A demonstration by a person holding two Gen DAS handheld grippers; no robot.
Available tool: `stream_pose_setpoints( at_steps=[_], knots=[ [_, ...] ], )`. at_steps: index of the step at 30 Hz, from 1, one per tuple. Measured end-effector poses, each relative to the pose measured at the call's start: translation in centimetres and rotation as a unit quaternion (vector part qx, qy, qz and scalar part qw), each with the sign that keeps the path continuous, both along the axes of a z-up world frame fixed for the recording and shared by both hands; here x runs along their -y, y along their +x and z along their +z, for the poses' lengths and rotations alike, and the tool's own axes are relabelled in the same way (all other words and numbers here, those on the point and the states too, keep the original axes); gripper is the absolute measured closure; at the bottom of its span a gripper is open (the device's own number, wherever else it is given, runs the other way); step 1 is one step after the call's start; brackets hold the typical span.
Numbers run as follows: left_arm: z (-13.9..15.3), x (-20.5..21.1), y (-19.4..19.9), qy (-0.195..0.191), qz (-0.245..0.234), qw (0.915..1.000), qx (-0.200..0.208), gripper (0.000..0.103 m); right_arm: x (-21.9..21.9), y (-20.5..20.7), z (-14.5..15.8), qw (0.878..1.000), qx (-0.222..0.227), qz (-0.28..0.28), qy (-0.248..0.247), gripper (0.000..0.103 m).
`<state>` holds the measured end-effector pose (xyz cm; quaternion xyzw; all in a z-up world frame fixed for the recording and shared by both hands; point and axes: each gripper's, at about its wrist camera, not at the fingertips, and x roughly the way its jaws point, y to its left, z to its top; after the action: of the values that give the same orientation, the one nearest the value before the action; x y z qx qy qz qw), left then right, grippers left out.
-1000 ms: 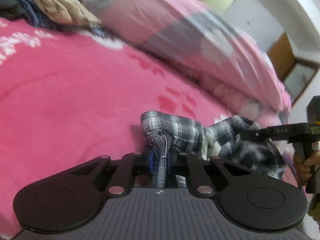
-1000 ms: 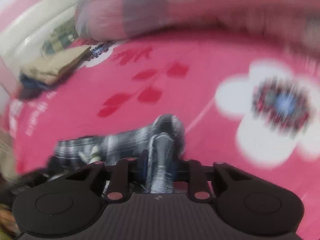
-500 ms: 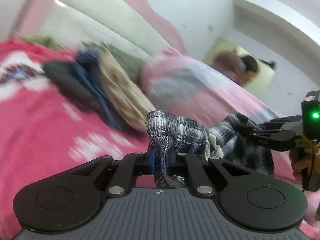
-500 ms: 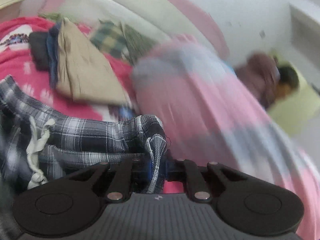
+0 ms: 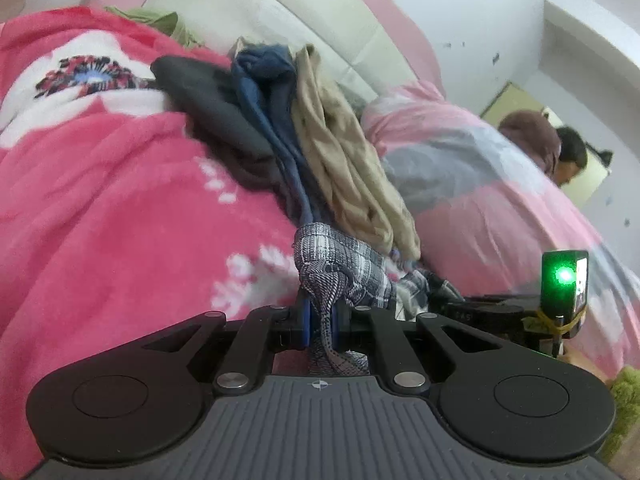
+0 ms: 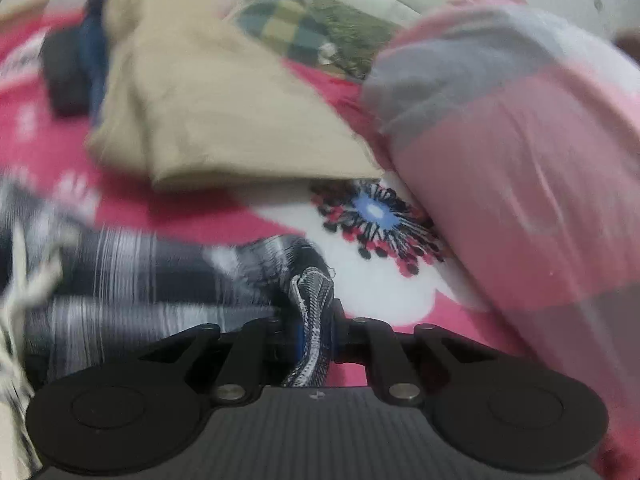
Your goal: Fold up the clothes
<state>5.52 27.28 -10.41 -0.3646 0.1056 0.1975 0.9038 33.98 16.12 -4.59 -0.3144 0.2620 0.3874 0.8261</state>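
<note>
The left gripper (image 5: 320, 320) was clenched on a bunched edge of the black-and-white plaid cloth garment (image 5: 340, 268), as it had been a second before, and the right gripper (image 6: 314, 328) likewise kept its jaws shut on another gathered edge of the same garment (image 6: 160, 276). The garment hung stretched between the two, held above the pink fleece bed cover with white flowers (image 5: 100, 200).

Against the earlier frames, both cameras had tipped upward: a second ago they looked down at the bed cover, while now the left view took in the headboard and wall. The garment's span between the grippers looked shorter in the left view than before.

Only the left view showed the other gripper, off to the right with a green light (image 5: 565, 276) glowing on it. Only the right view, which was blurred, showed the garment's white drawstring (image 6: 24, 280) at the left edge.

Further back lay a pile of folded clothes, charcoal, blue and tan (image 5: 320, 136), and beside it a rolled pink-and-grey quilt (image 5: 480, 184). The right view alone showed a green checked cloth (image 6: 288, 28) behind the pile.
</note>
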Motion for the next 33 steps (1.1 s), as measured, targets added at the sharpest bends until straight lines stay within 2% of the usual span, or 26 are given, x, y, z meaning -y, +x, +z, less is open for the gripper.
stream_pose_setpoints(
  at_steps=[4,7,9,10,13,15,17,18,20,22,25,27,29,33],
  knots=[
    [0.0,-1.4,0.1,-0.004,0.031,0.9995,0.001,0.096,-2.2,1.4,-0.7,1.0,-0.02,0.003,0.01,0.092],
    [-1.4,-3.1,0.1,-0.06,0.039,0.9974,-0.013,0.096,-4.0,2.4,-1.2,0.999,-0.034,0.005,0.016,0.092],
    [-2.1,-3.7,0.2,-0.082,0.039,0.9958,-0.016,0.095,-5.1,3.1,-1.6,0.999,-0.043,0.007,0.02,0.092],
    [-2.1,-3.5,0.2,-0.077,0.04,0.9961,-0.016,0.095,-5.7,3.4,-1.8,0.999,-0.048,0.008,0.022,0.092],
    [-2.1,-3.4,0.2,-0.071,0.041,0.9965,-0.015,0.092,-3.9,3.2,-0.5,0.997,-0.06,-0.023,0.037,0.091],
    [-2.2,-3.4,0.1,-0.074,0.041,0.9964,-0.011,0.091,-2.5,3.0,0.4,0.996,-0.068,-0.045,0.047,0.083],
    [-2.2,-3.4,0.0,-0.073,0.04,0.9965,-0.006,0.089,-1.1,2.8,1.4,0.993,-0.076,-0.067,0.057,0.053],
    [-2.1,-3.4,0.0,-0.072,0.04,0.9966,-0.004,0.088,-0.4,2.7,1.9,0.992,-0.081,-0.078,0.062,0.05],
    [-2.0,-3.4,-0.1,-0.068,0.042,0.9968,0.0,0.083,1.0,2.6,2.8,0.988,-0.089,-0.1,0.073,0.038],
    [-1.9,-3.3,-0.3,-0.064,0.046,0.9969,0.003,0.079,2.4,2.4,3.8,0.984,-0.097,-0.122,0.083,0.034],
    [-1.6,-3.1,-0.7,-0.058,0.056,0.9967,0.011,0.071,9.0,-0.5,7.7,0.973,-0.1,-0.162,0.132,0.03],
    [-1.4,-2.9,-1.3,-0.052,0.07,0.996,0.019,0.065,14.4,-3.9,10.6,0.963,-0.094,-0.189,0.165,0.029],
    [-1.2,-2.7,-2.1,-0.046,0.088,0.9946,0.03,0.055,19.4,-7.8,12.9,0.955,-0.084,-0.207,0.196,0.028],
    [-0.5,-2.1,-3.4,-0.036,0.094,0.9941,0.039,0.055,28.5,-17.7,15.5,0.94,-0.048,-0.242,0.236,0.028]
  ],
)
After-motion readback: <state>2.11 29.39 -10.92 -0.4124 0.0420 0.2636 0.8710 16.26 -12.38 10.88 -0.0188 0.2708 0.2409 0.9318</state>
